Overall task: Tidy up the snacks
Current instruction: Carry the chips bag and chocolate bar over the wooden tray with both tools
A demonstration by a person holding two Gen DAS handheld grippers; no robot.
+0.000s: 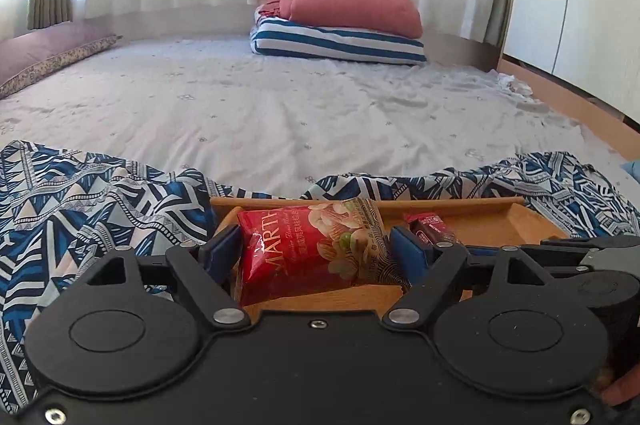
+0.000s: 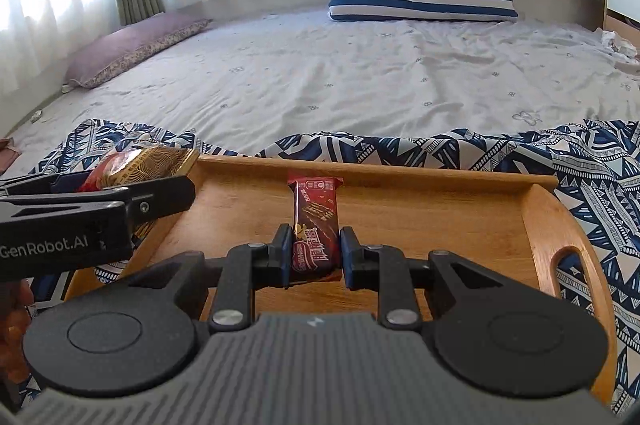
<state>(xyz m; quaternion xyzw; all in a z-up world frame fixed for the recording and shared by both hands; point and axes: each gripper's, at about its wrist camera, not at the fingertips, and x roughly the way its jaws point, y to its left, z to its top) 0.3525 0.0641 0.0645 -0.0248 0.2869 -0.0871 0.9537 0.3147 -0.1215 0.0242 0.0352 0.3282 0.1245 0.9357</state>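
Both snacks gripped over the tray.
Left tool clamps nut bag, right tool clamps wafer bar; I risk collision.

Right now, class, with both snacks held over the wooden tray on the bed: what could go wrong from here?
1. The left hand-held gripper pinches the puffy red nut packet; the glossy bag might slip or crush.
2. The right hand-held gripper grips only the near end of the dark red chocolate wafer bar, so it could swing.
3. The wooden tray sits on rumpled patterned cloth, so it might tilt.
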